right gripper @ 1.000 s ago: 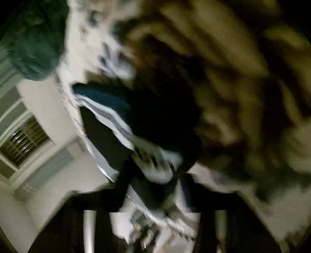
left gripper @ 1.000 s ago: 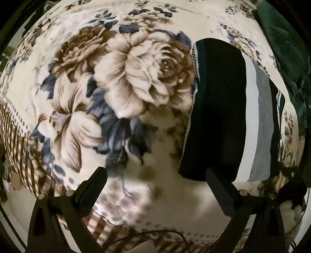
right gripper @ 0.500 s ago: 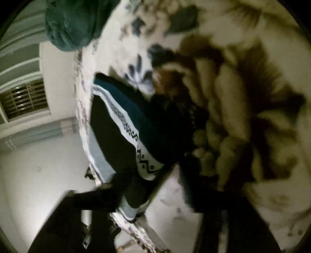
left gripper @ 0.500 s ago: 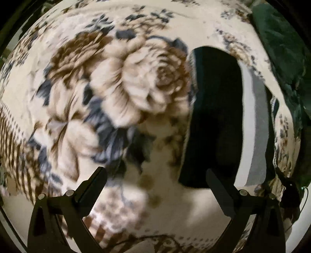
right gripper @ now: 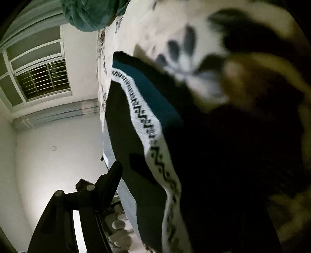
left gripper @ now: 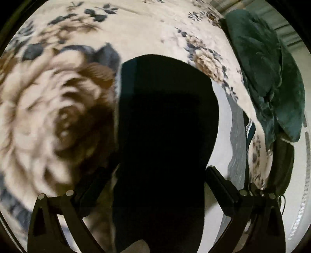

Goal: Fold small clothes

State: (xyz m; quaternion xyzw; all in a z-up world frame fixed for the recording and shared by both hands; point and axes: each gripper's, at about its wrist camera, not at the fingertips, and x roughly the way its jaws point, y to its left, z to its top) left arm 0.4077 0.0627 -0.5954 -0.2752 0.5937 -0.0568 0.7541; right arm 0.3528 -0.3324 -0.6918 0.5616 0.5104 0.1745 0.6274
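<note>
A folded small garment [left gripper: 165,126], black with white and grey bands, lies on a floral blanket [left gripper: 58,109]. My left gripper [left gripper: 155,186] is open, its two fingers straddling the garment's near end just above it. In the right wrist view the same garment [right gripper: 147,120] shows a black, teal and white zigzag-patterned edge. Only the left finger [right gripper: 108,181] of my right gripper shows, beside the garment's edge at the bed's side; the other finger is lost in the dark, blurred area.
A dark green cloth heap [left gripper: 268,77] lies at the blanket's far right edge, also in the right wrist view [right gripper: 89,13]. Beyond the bed edge are a white wall and a barred window [right gripper: 42,79].
My left gripper has moved forward and right, so the garment now sits between its fingers. My right gripper has let go of the garment and swung down to the bed's edge.
</note>
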